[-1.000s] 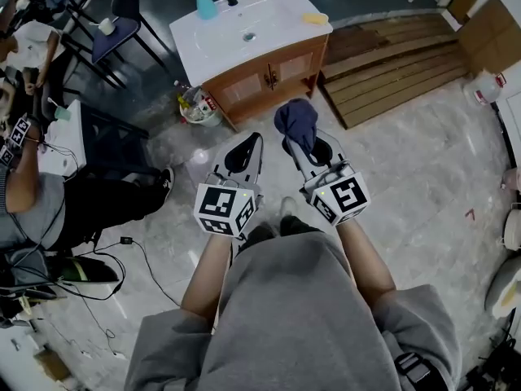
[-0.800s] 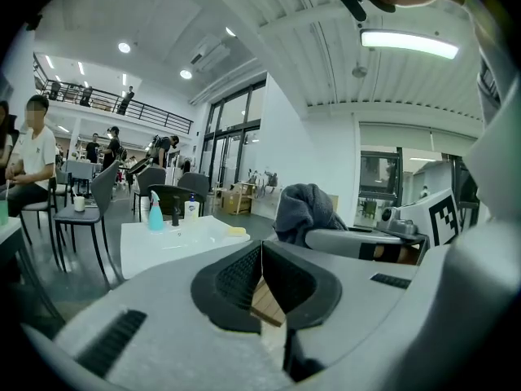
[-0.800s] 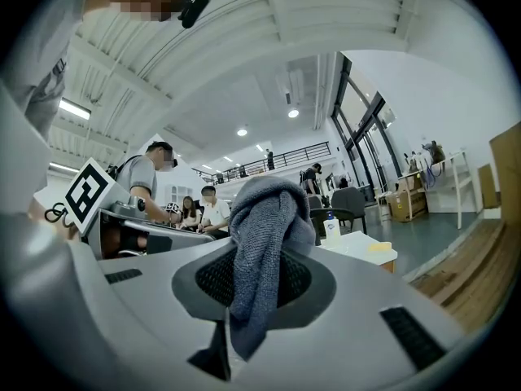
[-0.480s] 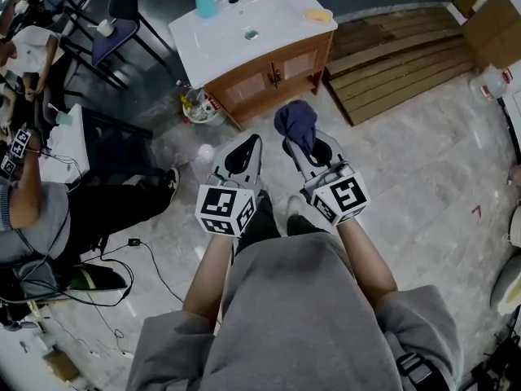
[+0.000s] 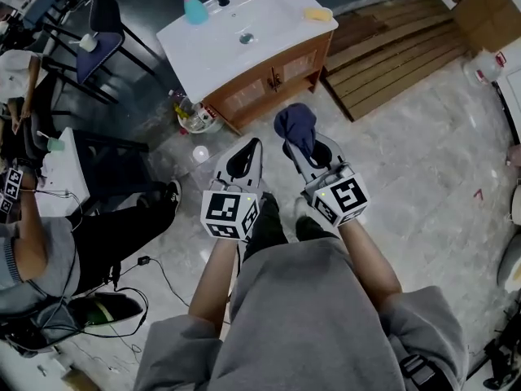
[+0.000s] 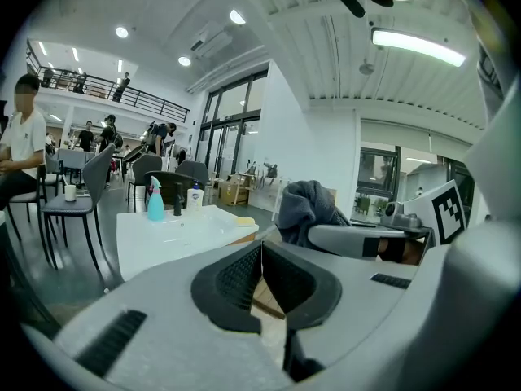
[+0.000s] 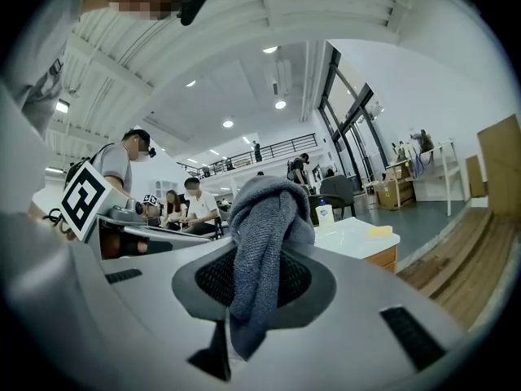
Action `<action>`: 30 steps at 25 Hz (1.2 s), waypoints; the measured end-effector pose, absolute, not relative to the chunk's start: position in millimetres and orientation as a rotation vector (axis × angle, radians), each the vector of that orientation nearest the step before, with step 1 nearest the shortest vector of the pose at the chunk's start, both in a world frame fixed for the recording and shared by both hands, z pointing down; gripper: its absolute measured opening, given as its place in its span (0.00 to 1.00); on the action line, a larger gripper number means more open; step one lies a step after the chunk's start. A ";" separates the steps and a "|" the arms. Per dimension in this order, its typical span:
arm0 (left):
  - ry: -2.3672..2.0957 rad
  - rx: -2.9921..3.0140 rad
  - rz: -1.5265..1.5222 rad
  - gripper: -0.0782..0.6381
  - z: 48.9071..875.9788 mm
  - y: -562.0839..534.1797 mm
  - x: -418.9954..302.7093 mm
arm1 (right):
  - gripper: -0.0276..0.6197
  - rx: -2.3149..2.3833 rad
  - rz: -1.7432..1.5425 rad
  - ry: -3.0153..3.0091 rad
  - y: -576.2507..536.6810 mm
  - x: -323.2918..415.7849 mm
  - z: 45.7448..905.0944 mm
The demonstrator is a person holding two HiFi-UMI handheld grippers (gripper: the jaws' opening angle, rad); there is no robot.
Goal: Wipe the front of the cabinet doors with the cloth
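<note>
The wooden cabinet doors [image 5: 262,84] stand under a white sink top [image 5: 218,43], ahead of me across the floor. My right gripper [image 5: 297,147] is shut on a dark blue cloth [image 5: 297,123] that bunches above its jaws; in the right gripper view the cloth [image 7: 262,235] hangs down between the pads, with the cabinet [image 7: 381,258] small beyond it. My left gripper [image 5: 249,147] is shut with nothing in it, its pads meeting at the tips [image 6: 261,248]. Both grippers are held side by side, well short of the doors.
A teal spray bottle [image 5: 189,6] and a yellow sponge [image 5: 317,13] sit on the sink top. A small bin of bottles [image 5: 190,114] stands left of the cabinet, wooden planks [image 5: 395,47] to its right. A seated person [image 5: 49,243], chairs [image 5: 96,39] and floor cables [image 5: 142,265] are at left.
The person has taken a small step and the view has shifted slightly. Both grippers keep their pose, the cloth still held in the right one.
</note>
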State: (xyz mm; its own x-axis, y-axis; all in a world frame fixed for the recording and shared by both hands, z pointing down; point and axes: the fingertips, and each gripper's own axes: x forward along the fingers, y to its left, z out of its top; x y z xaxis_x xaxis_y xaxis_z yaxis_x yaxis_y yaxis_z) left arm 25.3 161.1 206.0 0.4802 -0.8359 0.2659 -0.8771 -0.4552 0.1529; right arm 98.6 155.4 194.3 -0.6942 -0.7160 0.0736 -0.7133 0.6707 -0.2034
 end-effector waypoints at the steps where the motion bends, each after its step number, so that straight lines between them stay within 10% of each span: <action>1: -1.450 2.462 0.222 0.13 208.9 155.6 21.0 | 0.14 -1.234 -0.344 2.860 150.5 94.0 196.6; 30: -1.280 2.396 0.301 0.13 317.6 14.4 -37.2 | 0.14 -1.483 -0.505 2.833 -0.6 46.8 306.8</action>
